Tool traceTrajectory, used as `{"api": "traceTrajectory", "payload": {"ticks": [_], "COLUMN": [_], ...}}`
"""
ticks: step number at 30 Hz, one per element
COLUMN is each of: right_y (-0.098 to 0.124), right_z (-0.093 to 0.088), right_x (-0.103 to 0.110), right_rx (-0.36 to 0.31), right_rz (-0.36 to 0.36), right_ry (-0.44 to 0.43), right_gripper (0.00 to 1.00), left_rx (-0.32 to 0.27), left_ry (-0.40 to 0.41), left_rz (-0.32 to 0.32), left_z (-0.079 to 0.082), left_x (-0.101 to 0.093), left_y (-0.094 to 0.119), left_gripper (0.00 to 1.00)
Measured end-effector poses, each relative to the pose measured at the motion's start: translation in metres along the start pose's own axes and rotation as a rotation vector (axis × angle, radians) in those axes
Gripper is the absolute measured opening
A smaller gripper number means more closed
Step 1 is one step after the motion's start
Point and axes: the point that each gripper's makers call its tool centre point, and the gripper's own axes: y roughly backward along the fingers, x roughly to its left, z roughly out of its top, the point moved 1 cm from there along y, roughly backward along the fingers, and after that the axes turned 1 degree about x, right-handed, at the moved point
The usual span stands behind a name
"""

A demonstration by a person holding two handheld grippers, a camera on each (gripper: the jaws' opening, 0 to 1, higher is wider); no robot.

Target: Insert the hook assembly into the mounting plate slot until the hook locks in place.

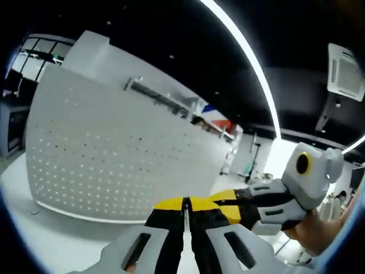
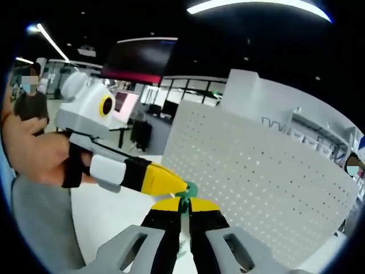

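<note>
In the left gripper view, my left gripper [image 1: 186, 206] had its jaws together with nothing visible between them, the right gripper [image 1: 228, 206] touching its tips from the side, and the perforated mounting plate [image 1: 108, 154] stood well apart ahead. In the right gripper view, my right gripper [image 2: 183, 206] was clamped on the small green hook assembly [image 2: 187, 191], the left gripper's yellow tip against it. I judged the 2 crowded tips could knock the hook askew; open table [image 2: 108, 211] lay before the plate's lower edge.
</note>
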Motion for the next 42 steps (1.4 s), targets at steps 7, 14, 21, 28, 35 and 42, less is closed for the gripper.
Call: {"api": "traceTrajectory", "payload": {"ticks": [7,14,21,28,35,42], "right_y": [-0.001,-0.002,-0.002,0.0,0.003,0.004], "right_z": [-0.003,-0.005,-0.007,-0.008,-0.007,-0.011], "right_x": [-0.002,-0.004,-0.006,-0.009,-0.012,-0.015], "right_rx": [0.008,0.012,0.007,0.001,-0.008,0.002], "right_rz": [-0.006,-0.012,-0.017,-0.023,-0.028,-0.035], "right_ry": [-0.001,0.0,-0.016,-0.034,-0.048,-0.058], "right_gripper": [0.02,0.01,0.01,0.01,0.01,0.01], "left_rx": [0.003,0.007,0.011,0.015,0.017,0.012], "left_ry": [-0.022,-0.055,-0.1,-0.162,-0.166,-0.165], "left_rz": [0.005,0.015,0.021,0.009,-0.001,0.003], "left_z": [0.0,-0.001,-0.001,0.001,0.002,0.006], "left_x": [-0.001,-0.001,-0.004,-0.012,-0.013,-0.012], "left_y": [-0.001,-0.002,-0.002,-0.004,-0.006,-0.005], "left_gripper": [0.02,0.02,0.02,0.03,0.03,0.06]}}
